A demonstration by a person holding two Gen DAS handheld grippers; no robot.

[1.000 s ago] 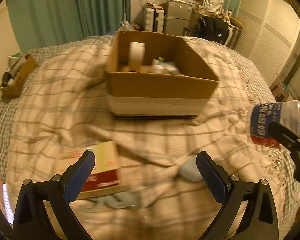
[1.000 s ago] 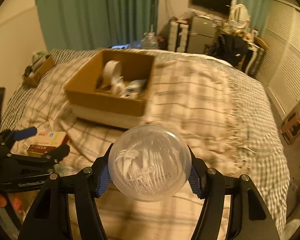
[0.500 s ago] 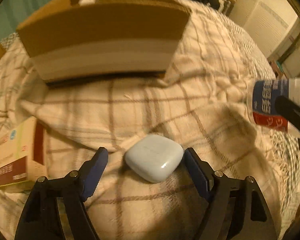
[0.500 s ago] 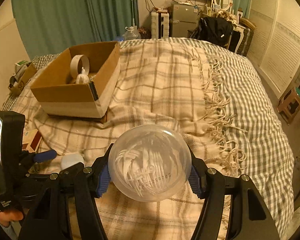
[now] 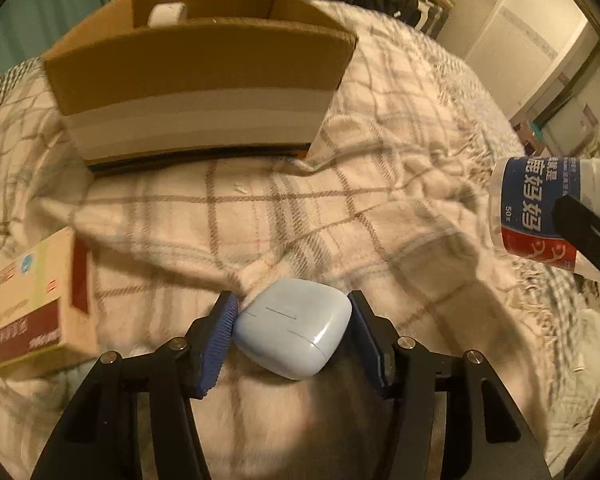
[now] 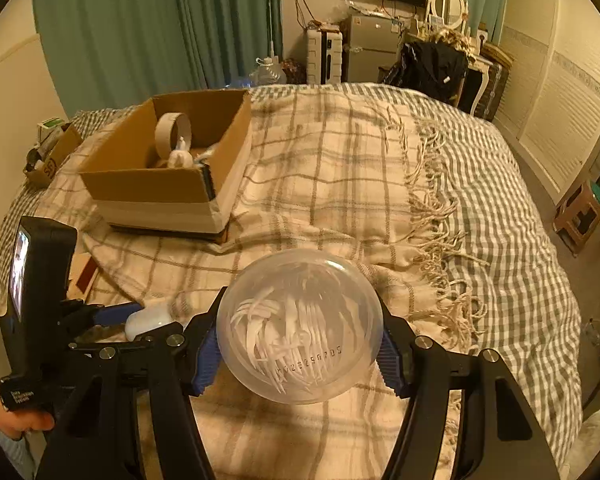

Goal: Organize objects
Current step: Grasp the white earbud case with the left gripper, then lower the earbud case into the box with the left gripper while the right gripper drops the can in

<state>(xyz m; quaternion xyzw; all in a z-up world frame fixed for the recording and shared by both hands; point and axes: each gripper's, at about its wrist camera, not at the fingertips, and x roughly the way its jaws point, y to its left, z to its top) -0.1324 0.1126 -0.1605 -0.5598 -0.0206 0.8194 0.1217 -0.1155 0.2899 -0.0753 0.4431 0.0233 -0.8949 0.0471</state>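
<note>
The jar (image 5: 540,208) is showing large white Chinese characters "鹿妈妈" on its blue band, with "50" printed small beside them. Its clear base (image 6: 300,326) is carrying a stamped, mirrored number, roughly "20250705". The print on the carton (image 5: 36,300) is reading too blurred.

Right hand-held gripper (image 6: 298,344) clamps a clear floss-pick jar (image 6: 300,326).

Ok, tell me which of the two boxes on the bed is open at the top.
The big cardboard box behind the left gripper: open-topped, a tape roll showing inside. The small red and cream box lies closed on the blanket.
</note>
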